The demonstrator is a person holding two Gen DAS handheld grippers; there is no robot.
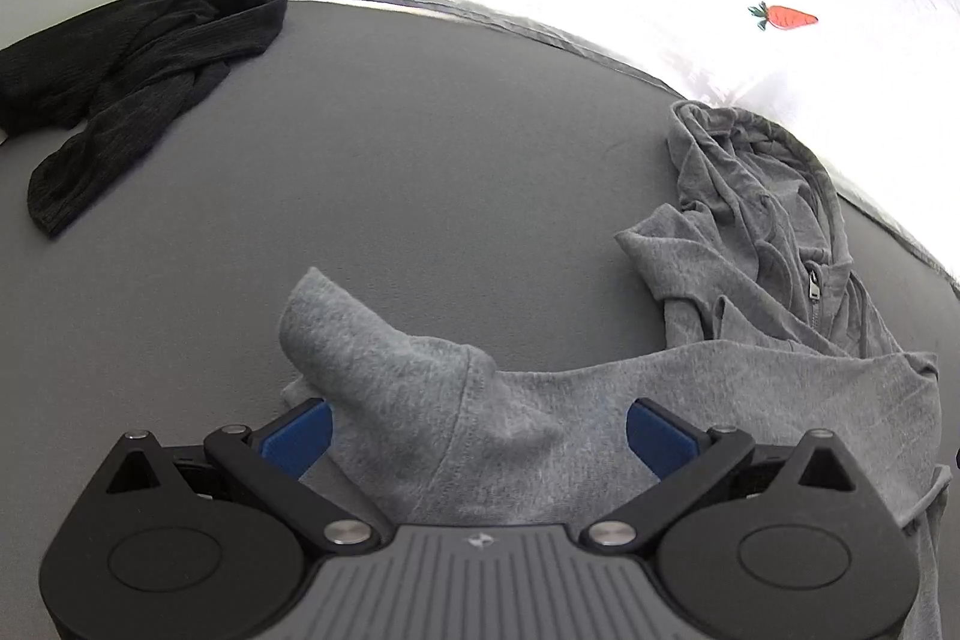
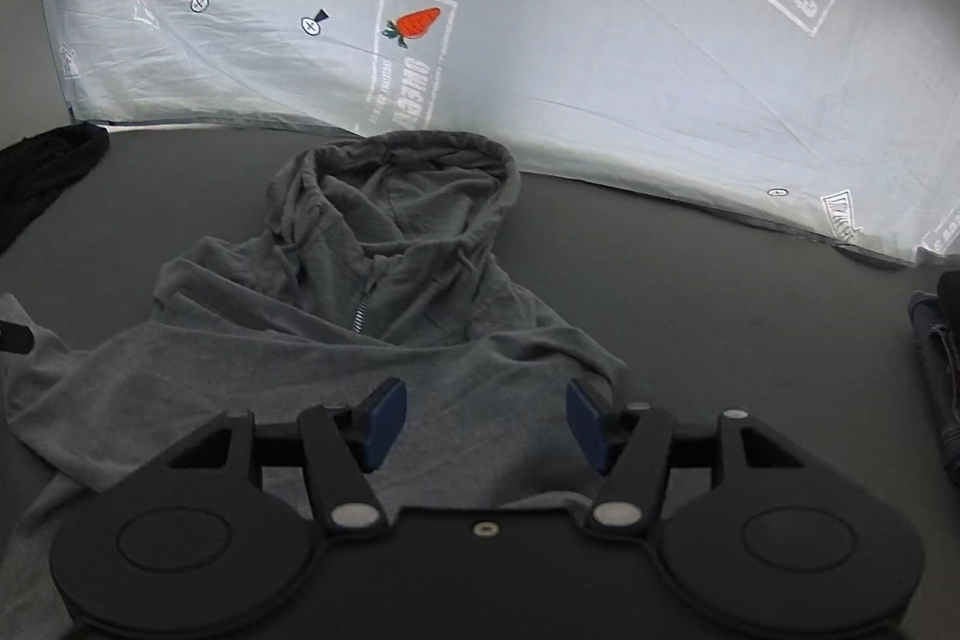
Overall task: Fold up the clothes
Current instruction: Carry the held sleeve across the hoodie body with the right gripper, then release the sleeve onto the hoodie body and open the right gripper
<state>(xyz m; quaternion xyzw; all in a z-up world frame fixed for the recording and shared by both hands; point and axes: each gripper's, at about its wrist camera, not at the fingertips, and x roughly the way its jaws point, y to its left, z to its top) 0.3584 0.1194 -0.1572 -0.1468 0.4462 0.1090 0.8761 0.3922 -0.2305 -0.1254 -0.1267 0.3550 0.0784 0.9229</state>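
- Grey zip hoodie (image 2: 384,316) lies on the dark grey surface (image 1: 420,160), straight ahead of the right gripper (image 2: 486,421). Hood is at the far end, zipper runs down the middle, body fabric spreads back under the jaws.
- Hoodie is partly folded, I'd say: a sleeve cuff (image 1: 336,334) is doubled over the body, just ahead of and between the left gripper (image 1: 477,436) fingers.
- Right gripper: jaws apart, blue pads on either side of the fabric with a clear gap. Nothing pinched, cloth only lies beneath.
- Left gripper: jaws wide apart too. The sleeve and body fabric sit between the pads, but neither pad presses on it as far as I can see.
- Step in hand, my read: between grasps on the hoodie, both grippers free above the lower body.
- Next move likely needs each gripper to close on a hem or side edge nearest it, then carry that edge toward the hood without dragging the folded sleeve loose.
- Risk: thin jersey, easy to grab two layers or pull the sleeve out.
- Further out: black ribbed garment (image 1: 126,64) bunched far ahead-left of the left gripper, well apart from the hoodie.
- Denim item (image 2: 939,376) at the far right of the right gripper, mostly cut off.
- Pale sheet with carrot prints (image 2: 540,40) behind the hood, along the far edge.
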